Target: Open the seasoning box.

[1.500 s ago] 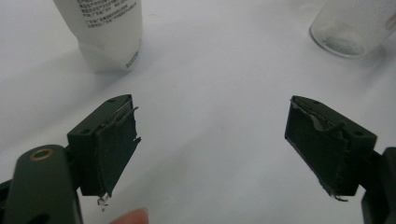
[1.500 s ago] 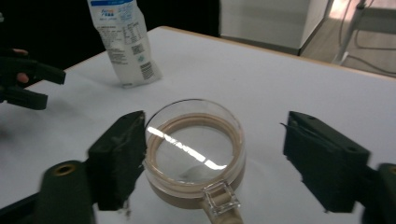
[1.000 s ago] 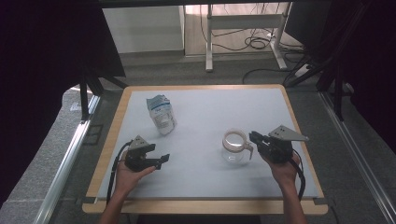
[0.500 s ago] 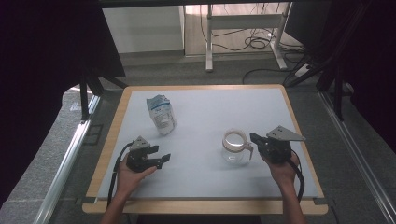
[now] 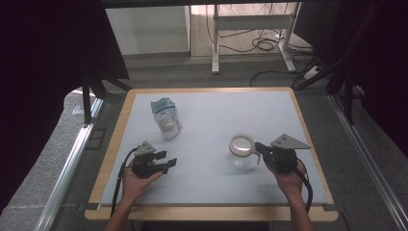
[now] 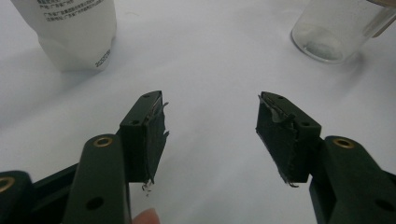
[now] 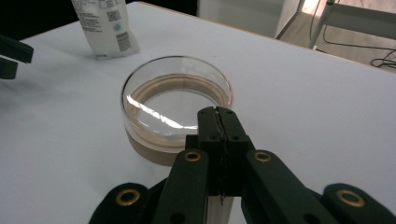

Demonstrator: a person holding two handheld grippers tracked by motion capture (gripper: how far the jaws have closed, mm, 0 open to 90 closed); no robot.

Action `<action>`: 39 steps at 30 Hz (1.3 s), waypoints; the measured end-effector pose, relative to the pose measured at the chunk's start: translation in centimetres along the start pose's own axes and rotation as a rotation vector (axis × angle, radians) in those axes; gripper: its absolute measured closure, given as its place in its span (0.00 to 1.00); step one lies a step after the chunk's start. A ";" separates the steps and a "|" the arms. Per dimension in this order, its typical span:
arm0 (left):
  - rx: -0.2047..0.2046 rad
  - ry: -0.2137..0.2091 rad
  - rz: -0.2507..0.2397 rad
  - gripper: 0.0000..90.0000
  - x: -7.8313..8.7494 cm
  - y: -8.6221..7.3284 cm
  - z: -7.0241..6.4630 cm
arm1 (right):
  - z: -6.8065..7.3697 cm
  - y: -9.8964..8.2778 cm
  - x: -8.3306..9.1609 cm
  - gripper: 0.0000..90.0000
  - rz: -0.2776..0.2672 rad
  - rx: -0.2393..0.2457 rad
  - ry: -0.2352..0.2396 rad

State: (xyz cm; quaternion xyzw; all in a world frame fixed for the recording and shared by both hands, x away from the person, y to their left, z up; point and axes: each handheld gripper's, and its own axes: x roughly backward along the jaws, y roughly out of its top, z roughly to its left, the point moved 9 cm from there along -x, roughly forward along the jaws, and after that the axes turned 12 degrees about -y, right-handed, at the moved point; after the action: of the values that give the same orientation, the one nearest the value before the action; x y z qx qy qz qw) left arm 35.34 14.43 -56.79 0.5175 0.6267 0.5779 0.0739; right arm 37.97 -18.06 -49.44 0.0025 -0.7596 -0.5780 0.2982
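A clear glass jar (image 5: 240, 149) with a wood-coloured ring under its transparent lid stands right of the mat's middle, also seen as the jar (image 7: 173, 107) and the jar (image 6: 336, 28). My right gripper (image 5: 257, 146) is shut, and the right gripper (image 7: 217, 111) has its tips at the lid's near rim with nothing visible between them. A white printed pouch (image 5: 166, 118) stands upright at the left rear, pouch (image 6: 70, 32), pouch (image 7: 105, 28). My left gripper (image 5: 169, 159) rests low at the front left, open; the jaws of the left gripper (image 6: 210, 100) have just been closing with nothing between them.
The pale mat (image 5: 216, 110) covers a wood-edged table (image 5: 113, 154). Bare mat lies between the two grippers and behind the jar. Beyond the far edge are a desk frame (image 5: 215, 43) and floor cables (image 5: 264, 45); dark curtains hang on both sides.
The left gripper's jaws stand closer together than a second ago. The right gripper, jar and pouch have kept their places.
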 end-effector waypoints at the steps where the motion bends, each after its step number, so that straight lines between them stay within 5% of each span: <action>1: 0.001 0.004 0.001 0.48 0.0 0.0 0.0 | -0.1 0.0 0.1 0.99 -0.002 0.002 -0.004; 12: -0.011 0.011 -0.012 0.59 -0.6 0.5 -0.6 | -0.3 -0.3 0.5 0.99 -0.016 -0.021 0.011; 23: -0.041 -0.008 0.016 0.85 -2.0 1.1 -1.5 | -0.6 -0.8 0.6 0.99 -0.018 -0.017 -0.009; 39: -0.040 -0.040 0.031 0.96 -3.3 1.2 -2.0 | -0.2 -0.4 0.5 0.99 -0.033 -0.018 0.013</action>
State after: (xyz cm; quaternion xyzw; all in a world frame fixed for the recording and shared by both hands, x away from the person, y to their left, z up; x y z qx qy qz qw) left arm 36.14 10.43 -56.86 0.5370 0.6054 0.5809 0.0880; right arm 37.50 -18.58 -49.48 0.0161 -0.7521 -0.5897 0.2937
